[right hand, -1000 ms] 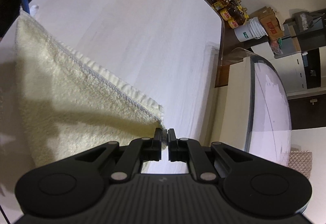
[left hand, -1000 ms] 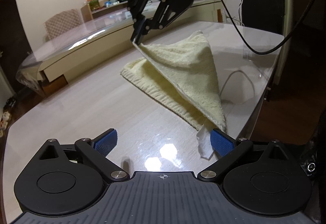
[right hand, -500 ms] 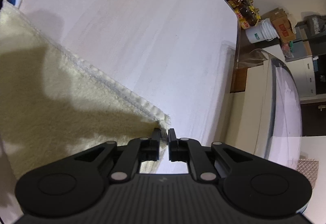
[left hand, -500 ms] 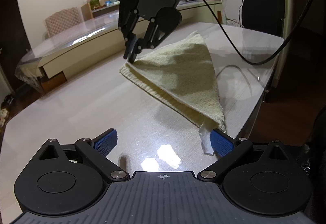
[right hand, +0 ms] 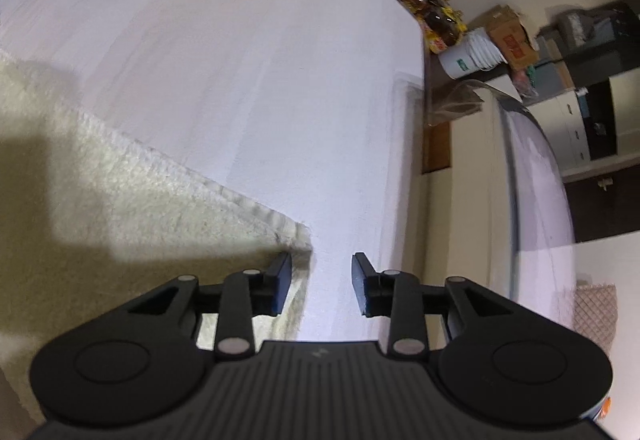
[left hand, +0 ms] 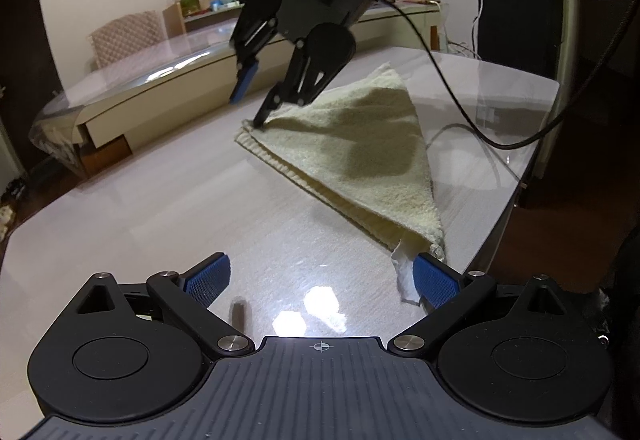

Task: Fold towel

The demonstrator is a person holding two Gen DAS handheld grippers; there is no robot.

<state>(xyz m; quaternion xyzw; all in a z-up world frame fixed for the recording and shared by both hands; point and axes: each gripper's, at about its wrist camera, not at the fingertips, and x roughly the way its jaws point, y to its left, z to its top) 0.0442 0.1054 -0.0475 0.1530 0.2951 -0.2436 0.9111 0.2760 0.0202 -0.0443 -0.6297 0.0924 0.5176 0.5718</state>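
Observation:
A cream towel lies folded in two layers on the pale table, reaching from the far middle to the near right edge. Its white label sticks out at the near corner, beside the right finger of my left gripper, which is open and empty just above the table. My right gripper is open over the towel's far corner, one finger tip touching the towel. In the right wrist view the open right gripper hovers at that corner of the towel; the left finger is over the cloth.
The table's right edge runs close to the towel. A black cable trails from the right gripper across the far right of the table. A second glass-topped table and a chair stand behind. Boxes, a bucket and bottles sit on the floor.
My right gripper lowered the towel's lifted corner onto the lower layer and then opened, letting it go. The towel now lies flat. My left gripper has stayed open in place.

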